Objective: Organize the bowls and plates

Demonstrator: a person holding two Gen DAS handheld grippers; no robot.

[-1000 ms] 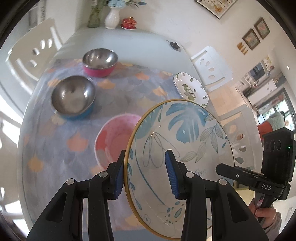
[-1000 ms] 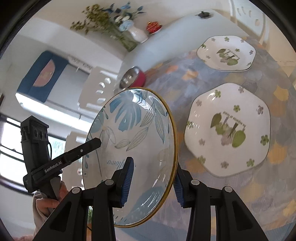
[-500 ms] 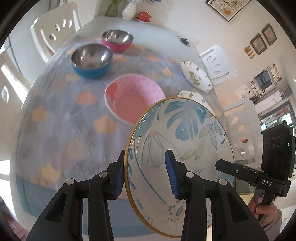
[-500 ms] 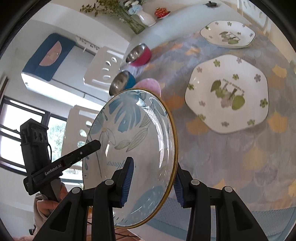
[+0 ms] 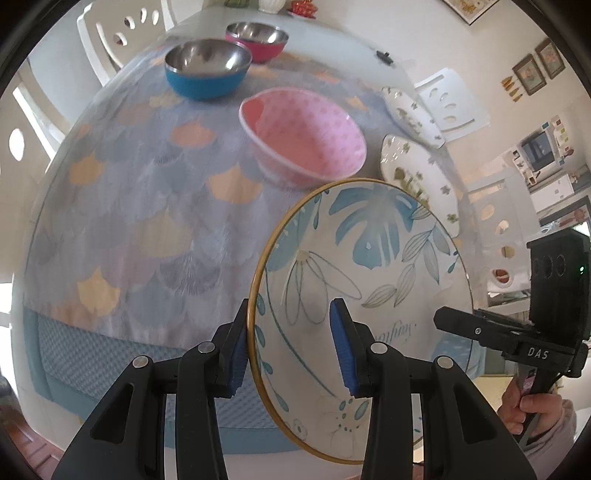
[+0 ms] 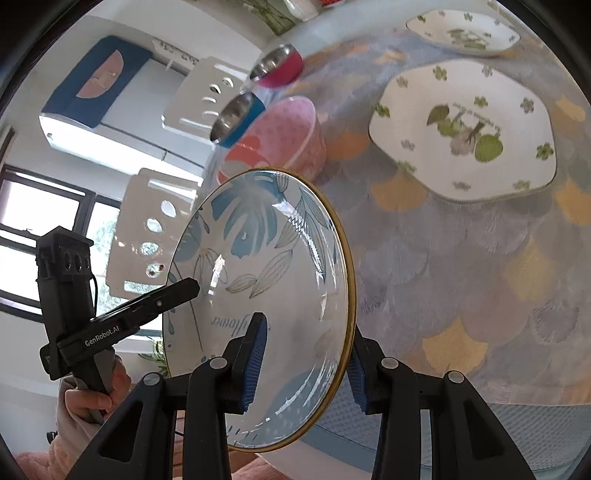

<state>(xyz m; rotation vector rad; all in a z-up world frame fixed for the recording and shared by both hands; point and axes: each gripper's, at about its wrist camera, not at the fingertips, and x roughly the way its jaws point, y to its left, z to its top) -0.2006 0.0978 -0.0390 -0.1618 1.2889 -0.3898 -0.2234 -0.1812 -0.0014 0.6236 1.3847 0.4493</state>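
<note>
A blue-leaf bowl with a gold rim (image 5: 369, 266) is held between both grippers, off the table's near edge; it also shows in the right wrist view (image 6: 266, 295). My left gripper (image 5: 290, 347) is shut on its left rim. My right gripper (image 6: 304, 363) is shut on its right rim. A pink bowl (image 5: 306, 136) stands on the table just beyond. A blue steel bowl (image 5: 207, 70) and a red steel bowl (image 5: 258, 38) stand farther back. Two white floral plates (image 6: 465, 129) (image 6: 461, 35) lie on the right side.
The table has a scalloped blue-and-orange cloth (image 5: 147, 192) with its front edge near me. White chairs (image 5: 122, 33) (image 5: 447, 103) stand around the table. A vase (image 5: 271, 4) stands at the far end.
Both grippers and the leaf bowl have pulled back toward the table's near edge and lower; the bowls and plates on the table now look farther off. The grip is unchanged.
</note>
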